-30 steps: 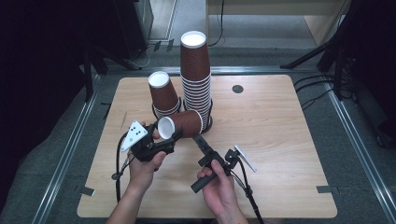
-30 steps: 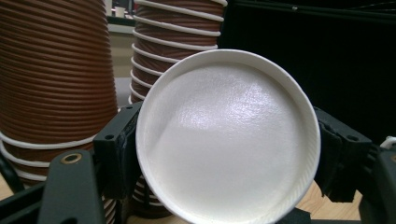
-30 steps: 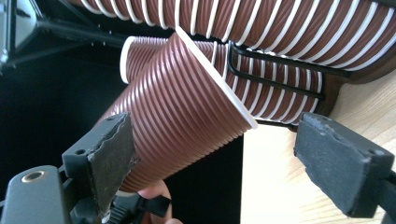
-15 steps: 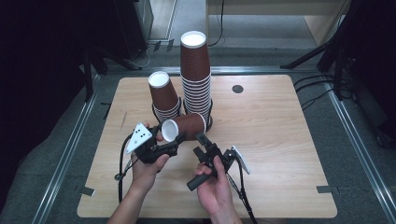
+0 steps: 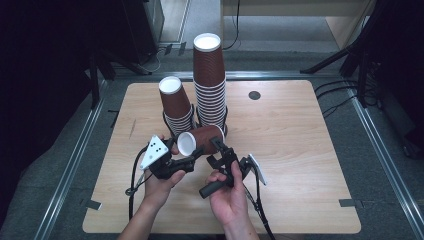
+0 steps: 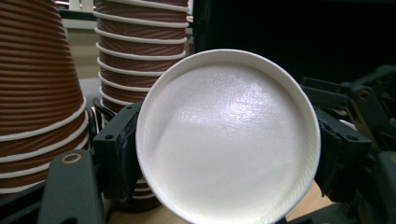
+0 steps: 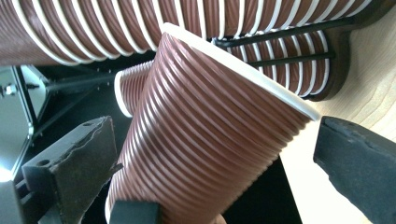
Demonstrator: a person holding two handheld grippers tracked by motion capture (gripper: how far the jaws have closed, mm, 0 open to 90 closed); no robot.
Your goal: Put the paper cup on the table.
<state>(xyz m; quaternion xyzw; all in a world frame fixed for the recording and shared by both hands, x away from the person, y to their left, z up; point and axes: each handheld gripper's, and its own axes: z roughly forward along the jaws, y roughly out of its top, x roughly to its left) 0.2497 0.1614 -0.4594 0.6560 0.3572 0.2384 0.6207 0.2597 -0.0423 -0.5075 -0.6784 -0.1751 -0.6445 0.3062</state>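
Observation:
A single brown ribbed paper cup (image 5: 205, 137) lies sideways above the table, its white bottom turned toward the left. My left gripper (image 5: 196, 154) is shut on it near the base. In the left gripper view the white bottom of the cup (image 6: 229, 140) sits between the two black jaws. My right gripper (image 5: 218, 148) is at the mouth end of the cup. In the right gripper view the cup (image 7: 205, 135) lies between the wide-set jaws, with a gap showing beside the right-hand jaw.
Just behind the held cup stand a tall stack of upturned cups (image 5: 209, 85) and a shorter, leaning stack (image 5: 176, 105) in black wire holders. The wooden table (image 5: 300, 150) is bare on its right side. Cables trail from both grippers toward the near edge.
The right gripper has moved up and left, from beside the cup to around its mouth end. The left gripper and the cup have barely shifted.

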